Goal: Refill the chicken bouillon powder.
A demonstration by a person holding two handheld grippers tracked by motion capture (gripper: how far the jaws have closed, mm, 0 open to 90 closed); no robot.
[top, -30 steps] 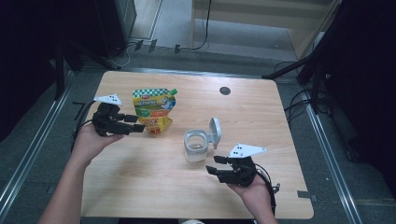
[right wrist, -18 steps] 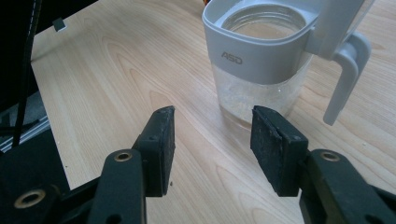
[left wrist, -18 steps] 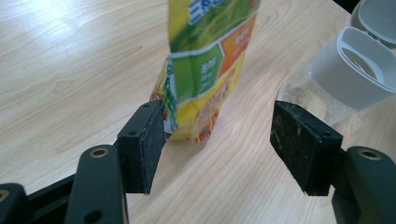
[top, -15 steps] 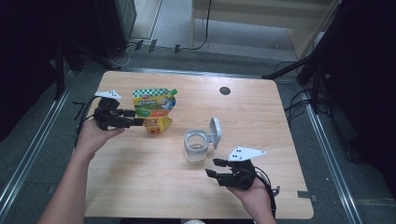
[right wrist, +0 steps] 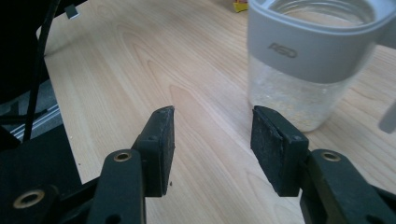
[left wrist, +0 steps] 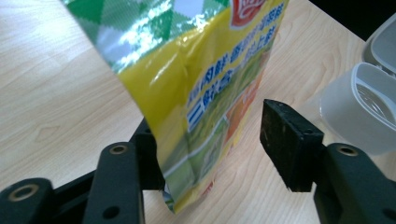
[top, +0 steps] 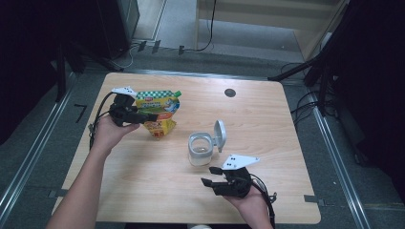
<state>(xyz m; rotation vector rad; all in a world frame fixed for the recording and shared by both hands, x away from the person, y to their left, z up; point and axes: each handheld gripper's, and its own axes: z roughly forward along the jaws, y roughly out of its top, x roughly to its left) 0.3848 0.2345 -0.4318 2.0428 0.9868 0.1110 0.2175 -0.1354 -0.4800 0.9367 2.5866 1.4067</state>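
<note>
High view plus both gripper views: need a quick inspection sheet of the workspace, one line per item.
Surface: light wooden table with a dark round hole near its far edge.
Job's things: yellow and green pouch standing upright; clear jar with its grey hinged lid flipped open.
Clutter: nothing seen.
Grippers: left gripper has the pouch between its jaws, which have just been closing; one pad touches it, the other stands clear. Right gripper is open and empty, aimed at the jar.
Cables: one trails from each gripper; more lie on the floor beyond the table.
Surroundings: grey floor, metal rails either side, dark equipment at left and right.
</note>
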